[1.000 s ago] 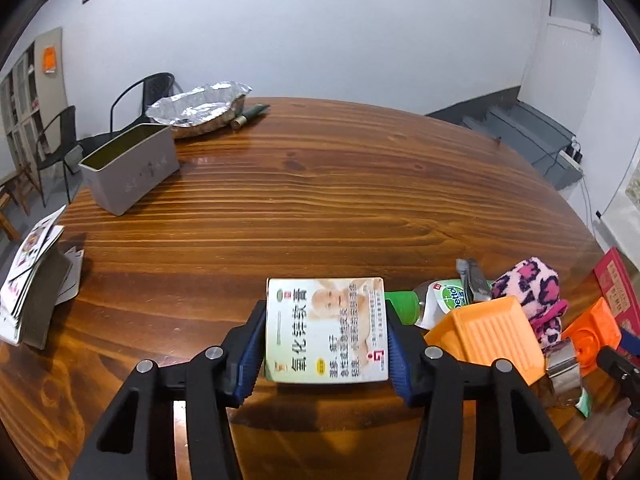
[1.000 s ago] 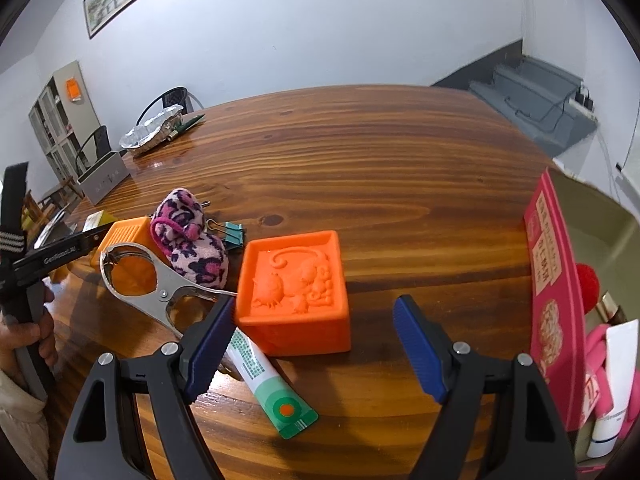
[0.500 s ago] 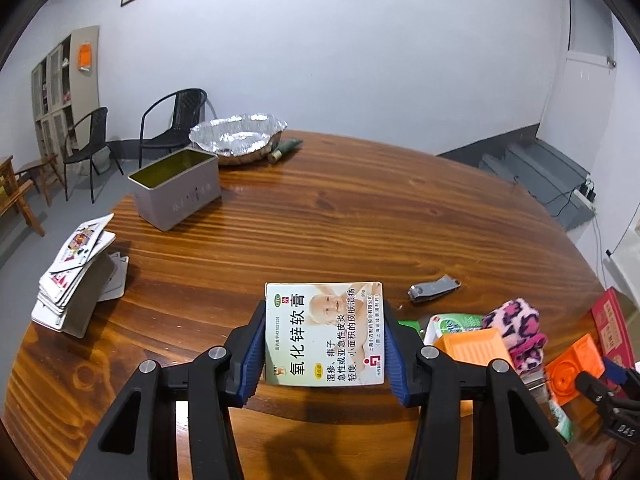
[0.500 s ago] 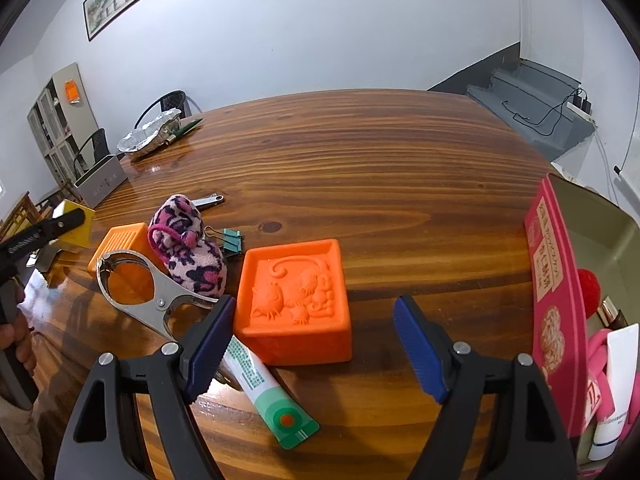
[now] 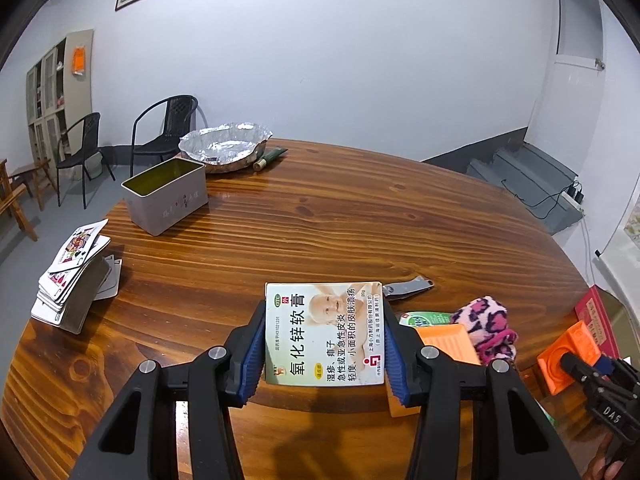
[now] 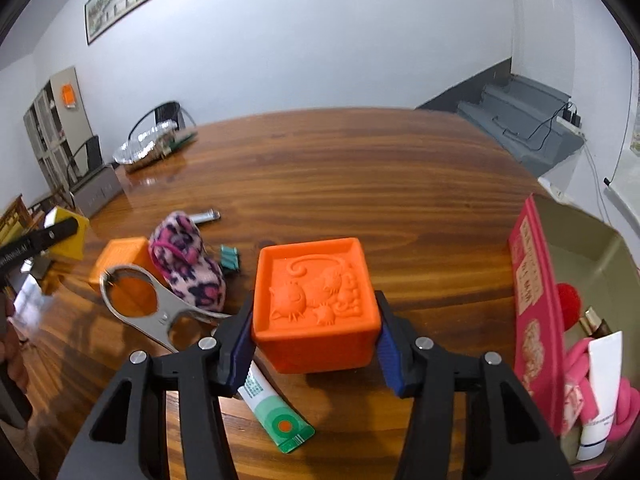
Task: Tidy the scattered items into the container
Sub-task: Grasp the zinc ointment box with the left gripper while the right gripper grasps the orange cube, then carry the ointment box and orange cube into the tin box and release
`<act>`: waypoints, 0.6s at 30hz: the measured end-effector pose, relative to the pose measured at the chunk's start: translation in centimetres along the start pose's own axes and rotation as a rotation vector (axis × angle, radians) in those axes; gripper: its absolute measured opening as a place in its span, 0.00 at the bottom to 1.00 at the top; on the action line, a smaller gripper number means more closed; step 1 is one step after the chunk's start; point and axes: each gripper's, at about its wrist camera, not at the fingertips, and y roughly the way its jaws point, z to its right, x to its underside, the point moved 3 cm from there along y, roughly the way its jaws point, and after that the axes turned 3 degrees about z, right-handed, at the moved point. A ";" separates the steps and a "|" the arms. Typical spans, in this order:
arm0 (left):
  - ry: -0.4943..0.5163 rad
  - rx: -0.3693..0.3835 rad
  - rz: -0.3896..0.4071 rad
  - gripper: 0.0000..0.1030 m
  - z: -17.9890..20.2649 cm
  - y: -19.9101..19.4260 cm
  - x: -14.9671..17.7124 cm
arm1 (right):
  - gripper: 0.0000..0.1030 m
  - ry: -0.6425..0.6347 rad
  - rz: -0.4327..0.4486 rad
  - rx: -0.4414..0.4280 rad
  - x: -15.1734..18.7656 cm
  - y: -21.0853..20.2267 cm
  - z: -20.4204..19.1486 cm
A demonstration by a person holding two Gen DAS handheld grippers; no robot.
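My left gripper [image 5: 325,354] is shut on a white ointment box [image 5: 324,334] with Chinese print and holds it above the wooden table [image 5: 340,216]. My right gripper [image 6: 316,346] is shut on an orange block [image 6: 316,300] with a cat relief; the block also shows in the left wrist view [image 5: 568,356]. The pink container [image 6: 536,312] stands at the right and holds a white tube [image 6: 602,392], pink items and a red ball [image 6: 568,300]. A pink leopard pouch [image 6: 188,264], a second orange block [image 6: 124,256], a metal clamp [image 6: 156,316], a green tube [image 6: 276,416], a teal binder clip [image 6: 231,258] and a nail clipper [image 5: 406,289] lie on the table.
A grey tin box [image 5: 166,196], a foil dish [image 5: 224,150] and a dark green tube [image 5: 270,158] stand at the far left of the table. A stack of playing cards [image 5: 72,276] lies at the left edge. Chairs [image 5: 168,128] stand beyond the table.
My right gripper has closed on the orange cat block, which was between open jaws before. My left gripper has risen higher with the ointment box.
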 end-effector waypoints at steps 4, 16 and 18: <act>-0.006 0.020 0.016 0.51 0.8 -1.1 0.1 | 0.55 0.004 0.038 -0.006 -0.5 -1.3 0.0; 0.039 0.147 0.105 0.51 7.7 -6.9 1.2 | 0.55 0.113 0.180 0.047 -0.8 -7.7 4.1; 0.048 0.175 0.108 0.51 9.1 -7.6 1.4 | 0.55 0.134 0.193 0.082 -0.3 -8.9 5.8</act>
